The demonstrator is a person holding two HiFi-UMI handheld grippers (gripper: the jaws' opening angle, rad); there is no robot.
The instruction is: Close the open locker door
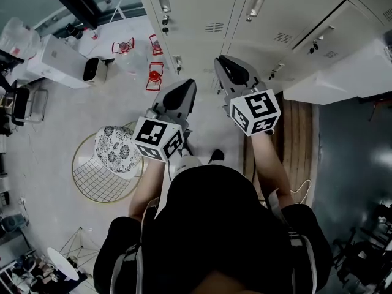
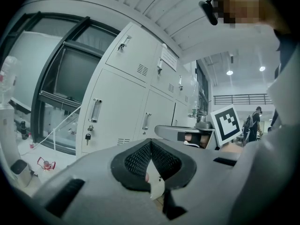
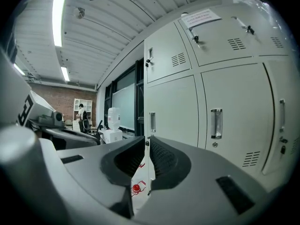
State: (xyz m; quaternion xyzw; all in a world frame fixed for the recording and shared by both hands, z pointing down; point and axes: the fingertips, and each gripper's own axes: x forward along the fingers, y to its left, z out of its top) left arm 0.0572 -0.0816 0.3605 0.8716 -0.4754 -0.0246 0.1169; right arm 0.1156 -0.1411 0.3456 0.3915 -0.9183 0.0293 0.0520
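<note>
The person is standing before a bank of pale grey steel lockers [image 1: 202,5]. What I am taking for the open locker door [image 1: 343,72] is a flat, pale grey sheet-metal panel, and it is jutting out from the bank to the right of the grey plastic right claw [image 1: 225,63], slightly ahead of its tip and well apart from it. That claw is pointing at shut doors and showing only a narrow slit between its black ribbed pads, with nothing in it. The grey plastic left claw [image 1: 185,86] is riding just beside it on the far side from the door, its tips meeting on nothing. I am judging the panel to be light, stiff and free-swinging on its hinges, with smooth paint that is likely slippery to pinch. Pressing flat against its outer face near the free edge, away from the hinge, looks the better hold than gripping — and a gentle push is probably wiser, since thin metal is prone to bouncing back off the frame.
</note>
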